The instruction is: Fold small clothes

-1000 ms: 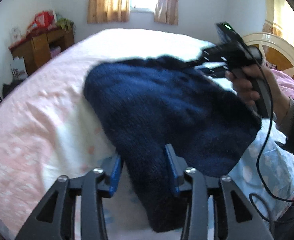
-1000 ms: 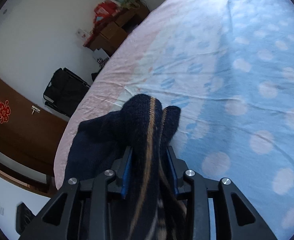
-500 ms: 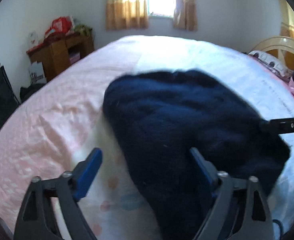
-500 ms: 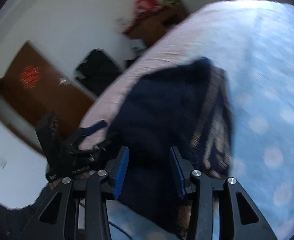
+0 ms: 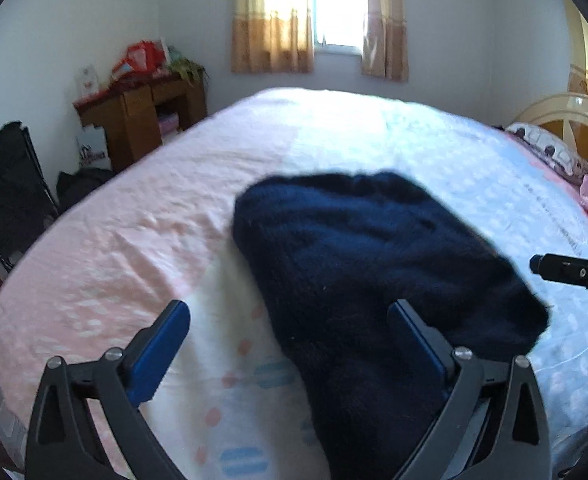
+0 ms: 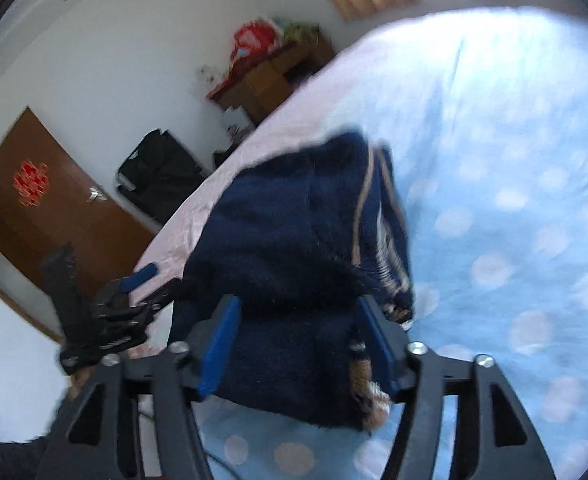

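Grippers first: the left gripper stands wide, its jaws having just opened off the navy knit sweater, and the right gripper has also just been opening, its pads apart with the sweater's folded end lying loosely between them. The sweater lies doubled over on the bed, across the pink-and-blue sheet (its tan stripe shows only in the right wrist view). My worry is that a pad could snag the fuzzy knit on withdrawal, dragging the top layer and undoing the fold.
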### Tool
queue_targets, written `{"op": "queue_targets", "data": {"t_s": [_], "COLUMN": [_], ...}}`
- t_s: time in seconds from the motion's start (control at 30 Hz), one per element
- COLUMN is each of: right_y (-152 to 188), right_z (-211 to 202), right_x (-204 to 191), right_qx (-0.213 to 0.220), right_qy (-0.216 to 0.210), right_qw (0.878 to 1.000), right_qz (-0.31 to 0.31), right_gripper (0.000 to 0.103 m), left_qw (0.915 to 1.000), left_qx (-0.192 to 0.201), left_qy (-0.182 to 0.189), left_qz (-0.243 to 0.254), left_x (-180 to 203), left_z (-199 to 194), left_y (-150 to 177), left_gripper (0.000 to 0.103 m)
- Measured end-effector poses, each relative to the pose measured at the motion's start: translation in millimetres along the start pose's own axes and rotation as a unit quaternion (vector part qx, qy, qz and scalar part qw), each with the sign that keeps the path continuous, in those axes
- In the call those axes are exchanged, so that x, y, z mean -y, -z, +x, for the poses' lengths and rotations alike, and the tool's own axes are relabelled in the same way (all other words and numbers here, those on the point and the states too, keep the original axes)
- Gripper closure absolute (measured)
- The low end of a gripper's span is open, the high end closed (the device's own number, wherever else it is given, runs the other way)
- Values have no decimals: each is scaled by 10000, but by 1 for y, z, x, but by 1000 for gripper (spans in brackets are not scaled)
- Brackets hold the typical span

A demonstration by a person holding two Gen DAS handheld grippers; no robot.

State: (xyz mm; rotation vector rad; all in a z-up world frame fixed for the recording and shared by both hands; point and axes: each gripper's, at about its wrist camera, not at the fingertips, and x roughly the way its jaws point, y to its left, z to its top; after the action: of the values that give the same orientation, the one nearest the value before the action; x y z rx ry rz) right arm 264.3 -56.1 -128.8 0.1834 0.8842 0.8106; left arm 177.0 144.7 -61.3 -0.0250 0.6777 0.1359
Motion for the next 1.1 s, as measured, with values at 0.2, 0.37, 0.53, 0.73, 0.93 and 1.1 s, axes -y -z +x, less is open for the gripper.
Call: {"op": "queue_targets", "data": {"t_s": [0.2,0.37,0.53,0.73,0.93,1.1], "right_y": [16,25,32,35,40,42], "right_z": [-56,-87,-110,-120,-126,-125], "right_x": [-57,-85,-103,-112,-117,-117], "right_qx": [854,1285,1554,1696,1837,1814], "right_qy": [1313,1756,1985,1999,2080,2092], "right_qw": [9838,9689,9566,9543,9493,9499], "right_qz": [-873,-1177,-1459,-1433,-1479,-1450], "right_gripper": [39,39,39,38,38,38], "left_qw": [9985,9963,9948,9937,9936,9939], "left_qx": [546,844,988,1083,1089,1059], "left_qy": [34,158,247,277,287,304], "left_qz": [-23,12,53,76,52,82], "left_x": [4,10,16,20,21,23], "left_z": [-49,-71,-83,-90,-90,-90], "left_y": [-8,-13,-15,-15,-14,-13], "left_gripper": [2,2,2,2,1,1]}}
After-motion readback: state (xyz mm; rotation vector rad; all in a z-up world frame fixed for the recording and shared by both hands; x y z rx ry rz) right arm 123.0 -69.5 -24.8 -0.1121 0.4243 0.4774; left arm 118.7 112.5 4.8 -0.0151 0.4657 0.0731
